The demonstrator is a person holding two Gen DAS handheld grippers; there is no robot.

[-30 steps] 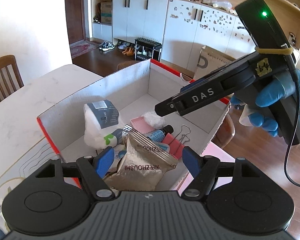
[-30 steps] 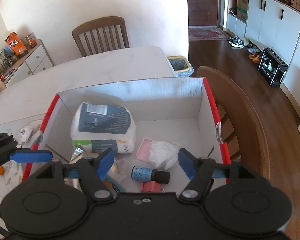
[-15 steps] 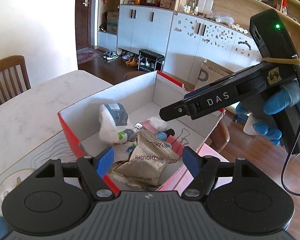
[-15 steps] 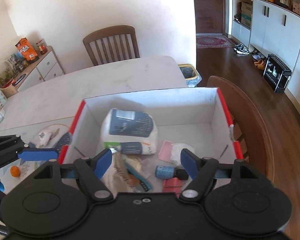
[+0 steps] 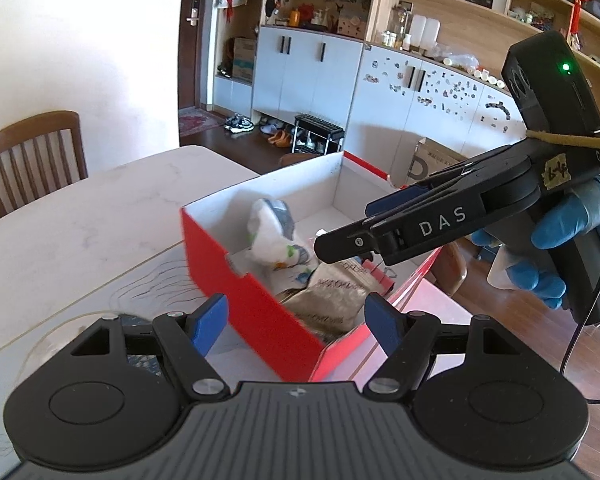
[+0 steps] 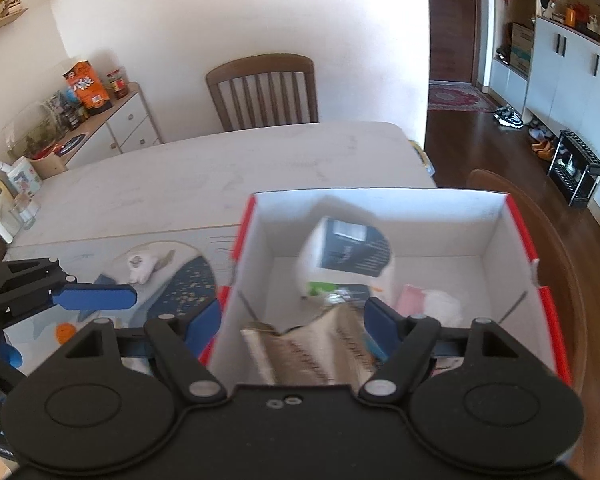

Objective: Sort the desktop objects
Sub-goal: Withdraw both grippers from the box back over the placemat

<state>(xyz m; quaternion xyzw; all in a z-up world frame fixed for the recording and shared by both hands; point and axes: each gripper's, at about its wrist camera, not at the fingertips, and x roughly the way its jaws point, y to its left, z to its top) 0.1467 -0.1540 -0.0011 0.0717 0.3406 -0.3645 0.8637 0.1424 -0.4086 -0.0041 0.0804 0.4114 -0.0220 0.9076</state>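
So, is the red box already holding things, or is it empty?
Holding things. The red box has no lid on it, and inside lie a white packet, a silvery pouch and a pink item.

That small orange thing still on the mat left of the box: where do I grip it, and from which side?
Take the small orange thing across its middle, coming straight down from above. It looks small, rounded and low on the mat, so no side offers a better hold. The open left gripper is nearest. It is blurred; what it is cannot be told.

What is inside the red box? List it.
Inside the red box: a white tissue pack, a silver snack packet, a pink item and crumpled white plastic. The packet and right gripper cover whatever lies below.
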